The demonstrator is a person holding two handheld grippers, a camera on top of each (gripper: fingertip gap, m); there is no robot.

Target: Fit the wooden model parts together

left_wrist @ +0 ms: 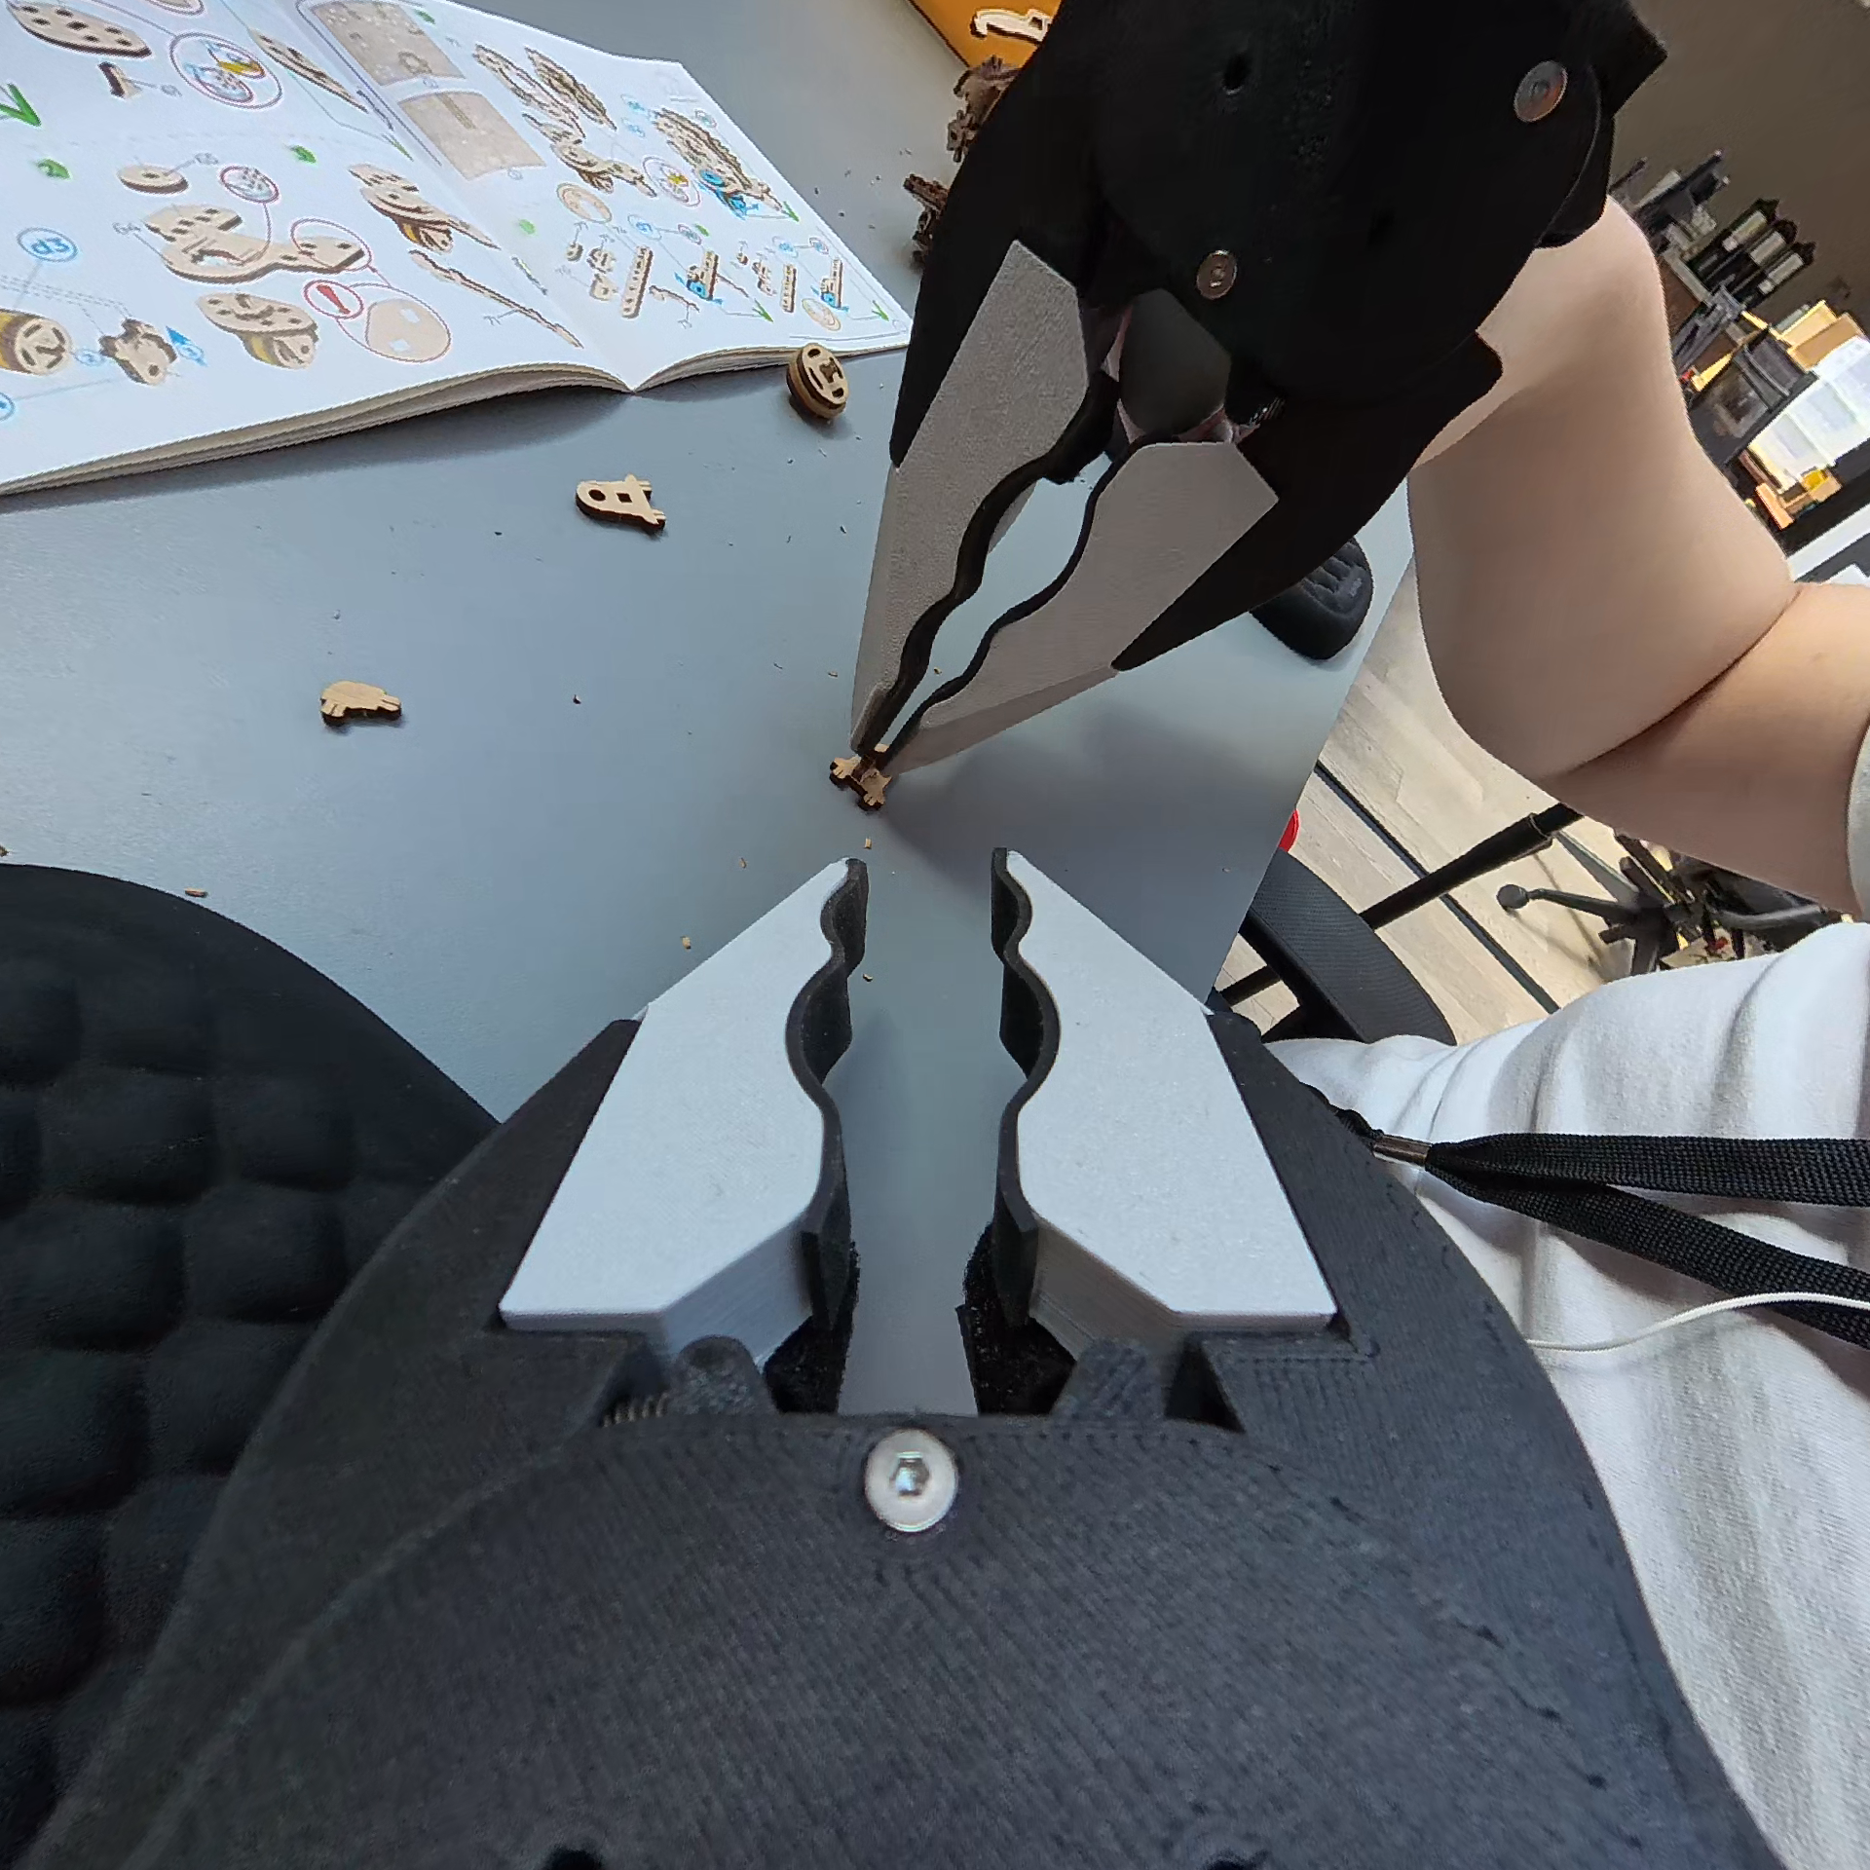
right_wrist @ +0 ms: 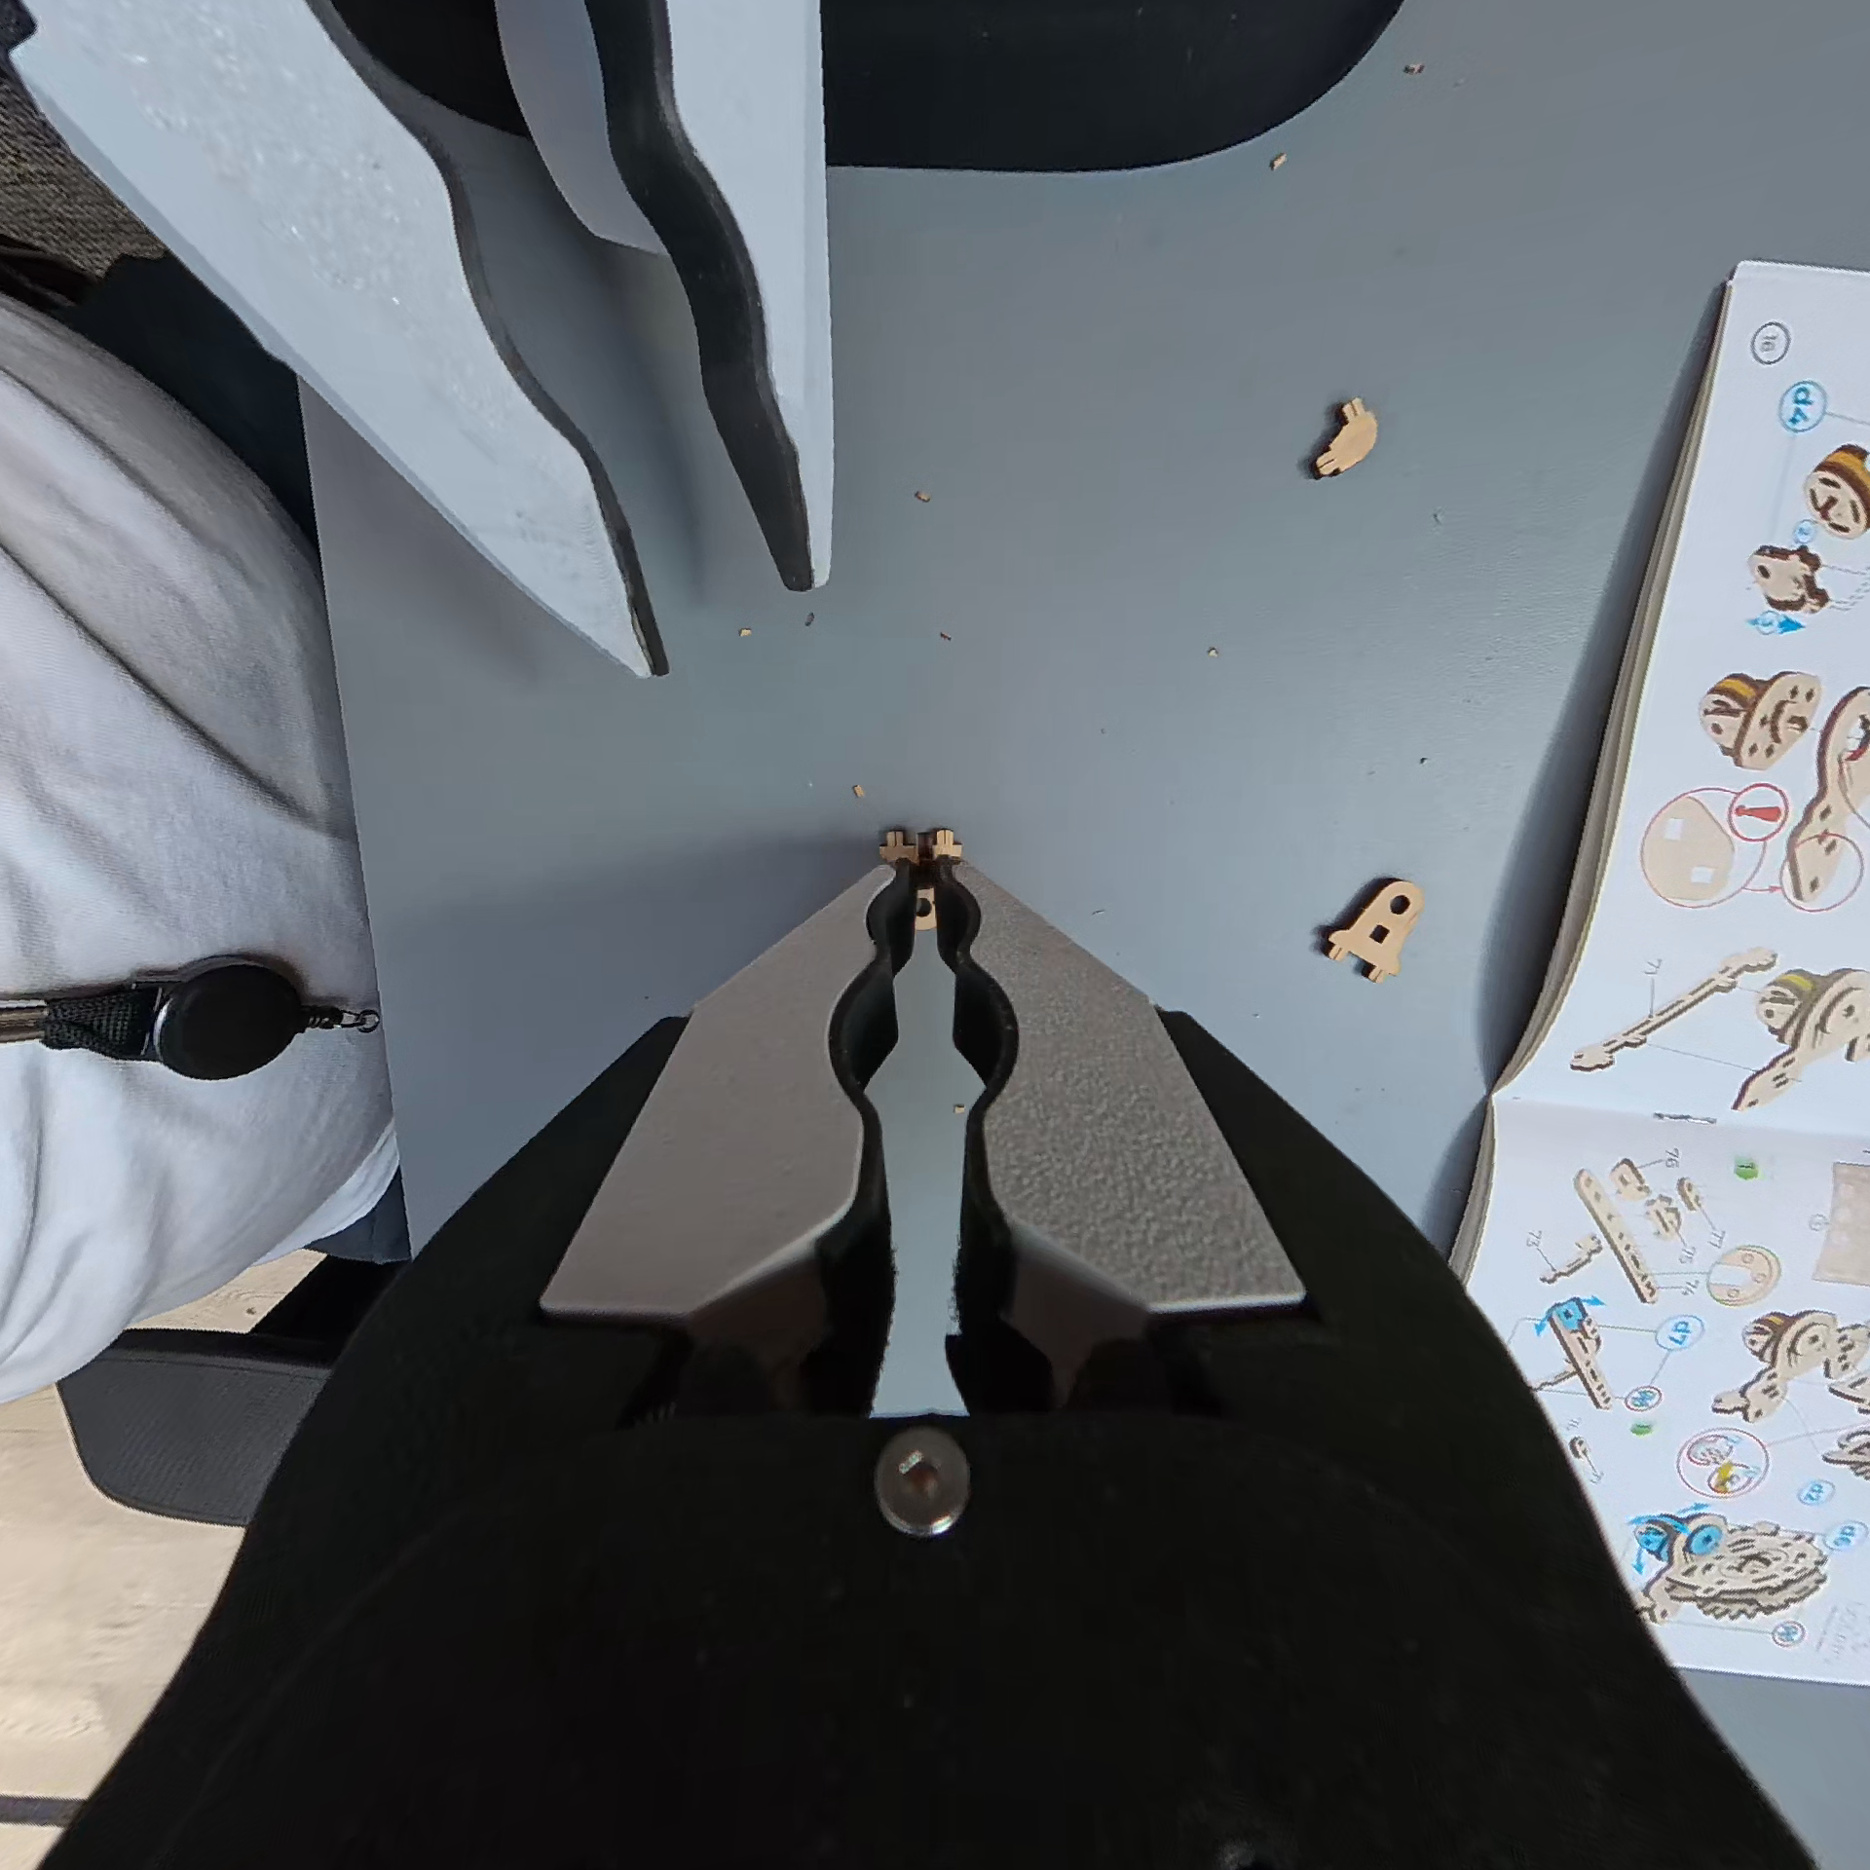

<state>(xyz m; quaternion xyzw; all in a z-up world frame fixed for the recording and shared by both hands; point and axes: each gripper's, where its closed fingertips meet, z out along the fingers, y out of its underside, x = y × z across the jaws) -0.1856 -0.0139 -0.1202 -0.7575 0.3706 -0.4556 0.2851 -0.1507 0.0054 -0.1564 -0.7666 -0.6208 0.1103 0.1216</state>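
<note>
A small flat wooden part point(left_wrist: 860, 777) with two little prongs lies on the grey table point(left_wrist: 506, 627). My right gripper point(right_wrist: 919, 878) is shut on that small wooden part point(right_wrist: 919, 848), its tips pressed down at the table; it also shows in the left wrist view point(left_wrist: 878, 751). My left gripper point(left_wrist: 929, 872) is open and empty, its tips a short way in front of the part; it hangs in the right wrist view point(right_wrist: 734, 627) at the upper left. Two more wooden parts point(left_wrist: 621, 502) point(left_wrist: 360, 702) lie loose to the left, also seen in the right wrist view point(right_wrist: 1376, 929) point(right_wrist: 1348, 439).
An open instruction booklet point(left_wrist: 334, 233) lies at the far left of the table, at the right in the right wrist view point(right_wrist: 1740, 1012). A round wooden wheel point(left_wrist: 816, 378) sits by its edge. A black cushion point(left_wrist: 121, 1164) is near left. A person's arm point(left_wrist: 1579, 546) and the table edge are at the right. My right fingertips sit around 6 cm from my left ones. To the round wooden wheel point(left_wrist: 816, 378): right tips about 15 cm, left tips about 20 cm.
</note>
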